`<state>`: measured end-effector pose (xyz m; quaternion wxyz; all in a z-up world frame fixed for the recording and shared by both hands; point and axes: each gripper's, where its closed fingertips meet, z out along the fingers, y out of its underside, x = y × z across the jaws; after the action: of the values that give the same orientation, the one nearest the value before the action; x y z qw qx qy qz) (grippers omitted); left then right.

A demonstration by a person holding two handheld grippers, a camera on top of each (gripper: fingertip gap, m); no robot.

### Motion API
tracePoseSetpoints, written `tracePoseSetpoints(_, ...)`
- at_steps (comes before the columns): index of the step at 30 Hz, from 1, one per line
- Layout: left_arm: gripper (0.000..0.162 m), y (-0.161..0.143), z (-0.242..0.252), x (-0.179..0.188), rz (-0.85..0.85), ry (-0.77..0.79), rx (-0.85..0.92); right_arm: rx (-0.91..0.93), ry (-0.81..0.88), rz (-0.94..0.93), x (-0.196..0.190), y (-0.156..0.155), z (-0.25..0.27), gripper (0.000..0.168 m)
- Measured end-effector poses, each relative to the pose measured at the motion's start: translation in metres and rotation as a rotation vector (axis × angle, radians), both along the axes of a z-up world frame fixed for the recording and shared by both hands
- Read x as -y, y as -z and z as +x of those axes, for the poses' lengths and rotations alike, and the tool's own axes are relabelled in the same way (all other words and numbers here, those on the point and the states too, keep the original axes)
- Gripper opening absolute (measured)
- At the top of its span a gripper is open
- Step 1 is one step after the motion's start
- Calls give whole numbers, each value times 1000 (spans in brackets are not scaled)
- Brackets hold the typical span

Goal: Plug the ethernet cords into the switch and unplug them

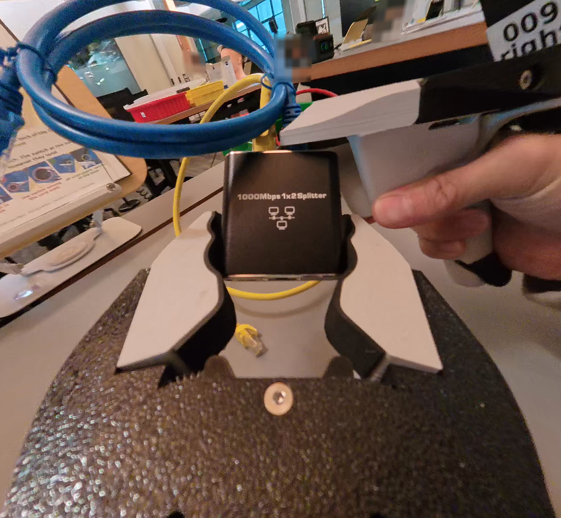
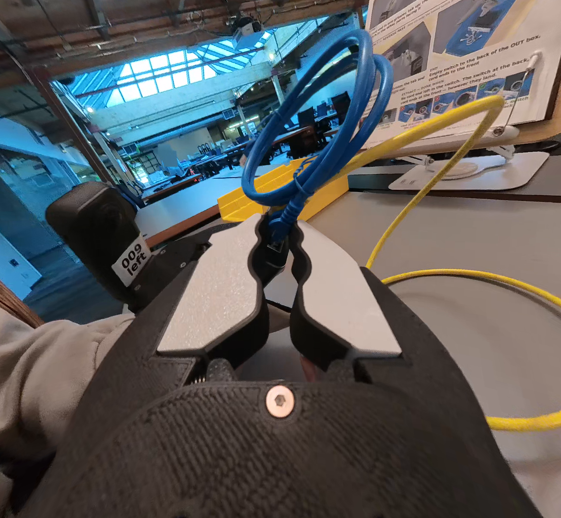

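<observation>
Left gripper (image 1: pixel 282 245) clamps switch (image 1: pixel 280 215) above table. Right gripper (image 2: pixel 277 239) pinches blue plug (image 2: pixel 277 230) at its port (seating hidden). Risk: coil (image 2: pixel 315 126) weight skews plug, jams.

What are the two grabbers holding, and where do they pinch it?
The left gripper clamps the black switch by its two sides. The right gripper pinches the blue cord at its plug end, beside the switch.

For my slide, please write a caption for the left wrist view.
Left gripper holds the black switch while the right gripper brings the blue cord.
</observation>
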<state>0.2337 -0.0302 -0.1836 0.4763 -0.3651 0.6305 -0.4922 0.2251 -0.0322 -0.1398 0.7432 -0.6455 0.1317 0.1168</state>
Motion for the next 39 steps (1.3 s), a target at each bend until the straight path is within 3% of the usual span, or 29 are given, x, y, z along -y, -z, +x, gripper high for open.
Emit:
tracePoseSetpoints(4, 75, -1, -1, 1, -45, 27, -8, 43, 4, -19, -1, -2, -1, 16)
tracePoseSetpoints(7, 75, -2, 0, -3, 31, -9, 21, 71, -4, -32, -1, -4, -4, 15)
tracePoseSetpoints(10, 75, 0, -1, 2, -69, 54, -12, 120, 19, -70, -1, -2, -2, 16)
tracePoseSetpoints(15, 75, 2, -1, 4, -77, 66, -27, 175, 29, -114, 1, -2, -3, 16)
tracePoseSetpoints(22, 75, 9, 1, -2, 8, 43, -37, 246, 29, -174, -4, 0, -12, 16)
tracePoseSetpoints(30, 74, 1, -1, -5, 83, -11, 104, -204, -38, 133, -2, -1, -12, 15)
tracePoseSetpoints(34, 75, 1, 0, -8, 107, -41, 102, -241, -48, 128, -3, -1, -12, 16)
tracePoseSetpoints(39, 79, 4, 2, -6, 201, -78, 85, -159, -39, 73, -5, -1, -16, 16)
